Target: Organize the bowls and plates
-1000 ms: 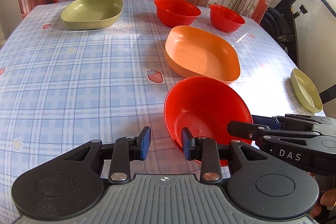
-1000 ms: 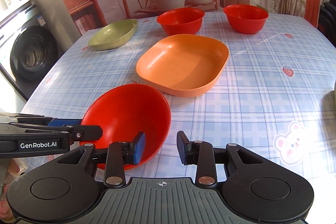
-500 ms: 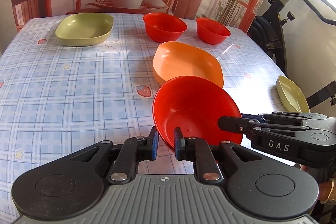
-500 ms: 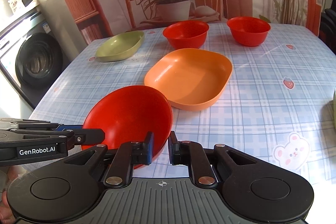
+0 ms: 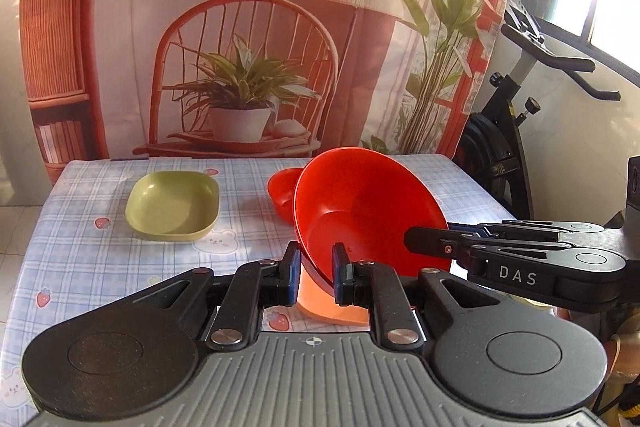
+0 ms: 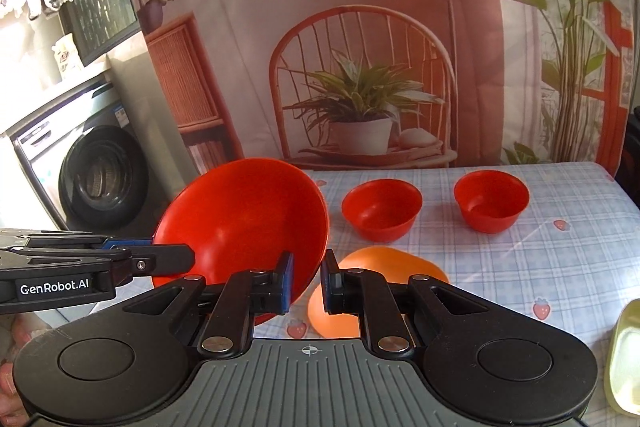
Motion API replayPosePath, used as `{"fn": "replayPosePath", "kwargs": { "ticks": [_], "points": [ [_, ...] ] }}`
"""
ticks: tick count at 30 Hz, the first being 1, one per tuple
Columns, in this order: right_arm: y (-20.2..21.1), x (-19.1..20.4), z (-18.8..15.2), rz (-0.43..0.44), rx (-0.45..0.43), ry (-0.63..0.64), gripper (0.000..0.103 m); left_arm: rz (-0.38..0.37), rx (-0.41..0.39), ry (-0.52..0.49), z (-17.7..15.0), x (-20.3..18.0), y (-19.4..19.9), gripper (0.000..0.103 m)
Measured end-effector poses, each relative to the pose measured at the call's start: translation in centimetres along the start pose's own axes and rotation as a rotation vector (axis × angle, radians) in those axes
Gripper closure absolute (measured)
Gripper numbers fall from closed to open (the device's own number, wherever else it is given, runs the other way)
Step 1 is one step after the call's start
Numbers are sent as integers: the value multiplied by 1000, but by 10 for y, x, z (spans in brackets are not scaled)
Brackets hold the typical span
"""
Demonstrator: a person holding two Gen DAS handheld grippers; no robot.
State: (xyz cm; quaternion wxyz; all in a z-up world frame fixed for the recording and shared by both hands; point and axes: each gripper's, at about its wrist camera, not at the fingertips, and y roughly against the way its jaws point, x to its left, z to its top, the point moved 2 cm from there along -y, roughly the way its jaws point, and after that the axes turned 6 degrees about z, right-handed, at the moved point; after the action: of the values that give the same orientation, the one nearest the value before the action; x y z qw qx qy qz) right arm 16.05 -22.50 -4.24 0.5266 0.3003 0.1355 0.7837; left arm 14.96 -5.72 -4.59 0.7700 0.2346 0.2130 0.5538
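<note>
Both sets of tongs are pinching the same big red bowl (image 5: 360,211) by its rim, one on each side, and it's up off the desk (image 5: 80,251), tipped so you look straight into it. The left tongs (image 5: 316,273) have the near-left bit of rim squeezed between their blue pads, and the right tongs (image 6: 307,281) have the opposite edge. Both have just been closing, with the bowl's wall between the pads.

Room to move: the desk's left and far edges are clear to see from the left camera, and the far edge runs right along a printed backdrop (image 5: 248,27) (chair, plant, lamp, all just a picture). On the right there's an exercise bike (image 5: 520,107) close to the desk's corner, and on the left side in the right camera a washing machine (image 6: 100,179) sits beyond the edge. The widest open patch of checked tablecloth is on the left, in front of the green plate (image 5: 173,206).

Below the lifted bowl lies the orange plate (image 6: 380,291), mostly hidden by the tongs. Two smaller red bowls (image 6: 382,209) (image 6: 491,201) sit upright near the far edge, apart from each other. Another pale green dish (image 6: 626,355) peeks in at the near right edge.

The held bowl is glossy, plain red, round, noticeably wider than the other two, and looks empty inside.
</note>
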Motion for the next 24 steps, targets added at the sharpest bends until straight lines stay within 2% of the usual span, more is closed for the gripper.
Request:
{"fn": "replayPosePath", "kwargs": {
  "ticks": [5,10,14,19,24],
  "points": [
    [-8,-5,26,-4,-44,22,89,2,-49,-8,25,-3,-4,86],
    [-27,-16,35,-11,-50,26,89,3,-39,-6,32,3,-23,86],
    [-52,-29,27,-16,-7,3,89,1,6,-11,28,11,-46,86],
    [-85,-47,10,-17,72,-30,89,-13,109,-5,19,23,-89,86],
    [-118,-74,18,-32,101,-73,89,-21,179,-3,28,29,-134,86]
  ]
}}
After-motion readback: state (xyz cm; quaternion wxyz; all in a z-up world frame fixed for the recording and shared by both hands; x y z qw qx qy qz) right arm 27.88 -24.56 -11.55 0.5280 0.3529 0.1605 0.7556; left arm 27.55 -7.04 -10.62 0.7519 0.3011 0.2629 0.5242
